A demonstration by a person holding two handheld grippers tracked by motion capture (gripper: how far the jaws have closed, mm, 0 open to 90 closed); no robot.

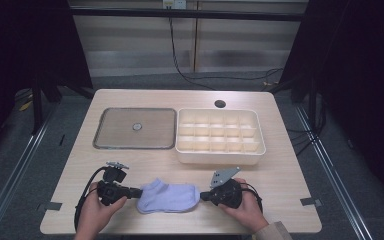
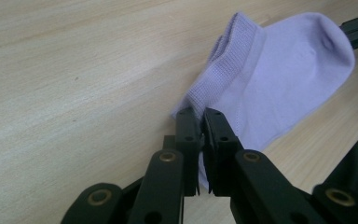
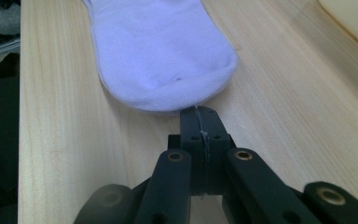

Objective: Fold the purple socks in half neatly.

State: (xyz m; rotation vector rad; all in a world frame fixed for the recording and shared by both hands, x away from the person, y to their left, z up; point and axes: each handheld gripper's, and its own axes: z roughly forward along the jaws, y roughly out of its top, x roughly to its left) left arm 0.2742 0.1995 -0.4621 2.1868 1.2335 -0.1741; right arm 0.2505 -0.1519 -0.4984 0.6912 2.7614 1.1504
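I clamp my left gripper (image 2: 200, 116) on the cuff of the lilac sock (image 1: 169, 196) and my right gripper (image 3: 200, 114) on its toe, stretching it flat on the near bench (image 1: 280, 180).

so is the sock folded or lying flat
Lying flat, spread out. The sock stretches across the table between the left gripper and the right gripper, with no fold visible.
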